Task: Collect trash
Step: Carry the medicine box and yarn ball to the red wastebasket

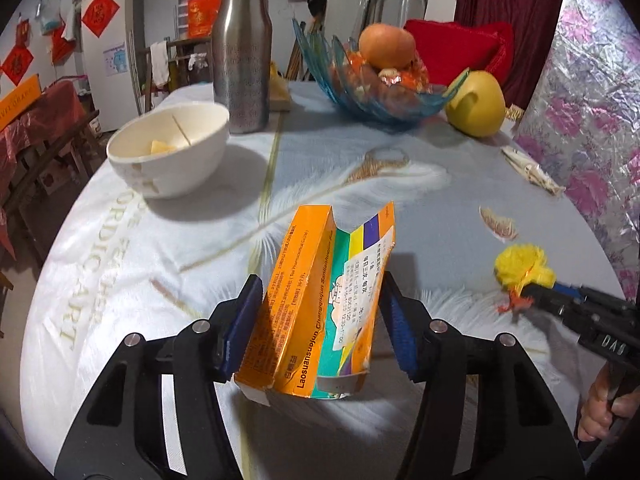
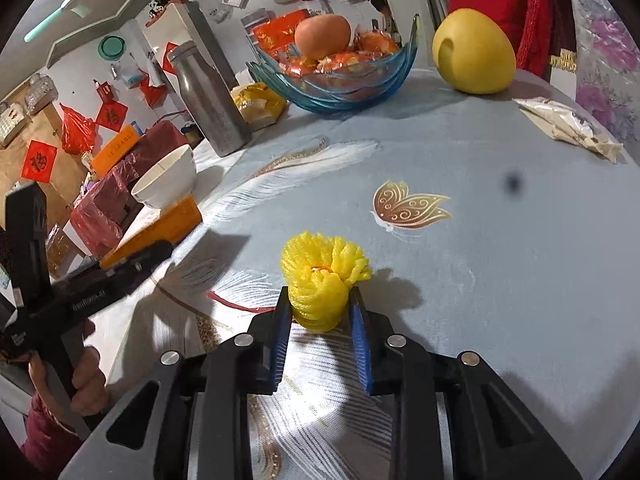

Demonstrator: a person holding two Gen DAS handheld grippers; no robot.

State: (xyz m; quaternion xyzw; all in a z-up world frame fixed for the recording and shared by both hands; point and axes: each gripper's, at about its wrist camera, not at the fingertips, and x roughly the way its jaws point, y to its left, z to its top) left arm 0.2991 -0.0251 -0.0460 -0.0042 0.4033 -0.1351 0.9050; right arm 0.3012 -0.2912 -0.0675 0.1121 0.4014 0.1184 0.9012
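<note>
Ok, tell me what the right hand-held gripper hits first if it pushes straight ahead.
The right hand-held gripper is already shut on the yellow mesh bundle; beyond it, probably only tablecloth near the printed butterfly.

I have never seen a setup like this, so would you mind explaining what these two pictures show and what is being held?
There is no robot here: a person holds a hand-operated two-finger gripper in each hand, and each gripper carries a wide-angle camera looking forward along its fingers. One picture comes from the left gripper, which is clamped on a crushed orange medicine box. The other comes from the right gripper, which is closed on a yellow foam fruit net. Both are trash being collected from a table with a feather-print cloth. Also on it stand a white bowl, a steel bottle, a blue glass fruit bowl, a yellow pomelo and a pale packet.
</note>
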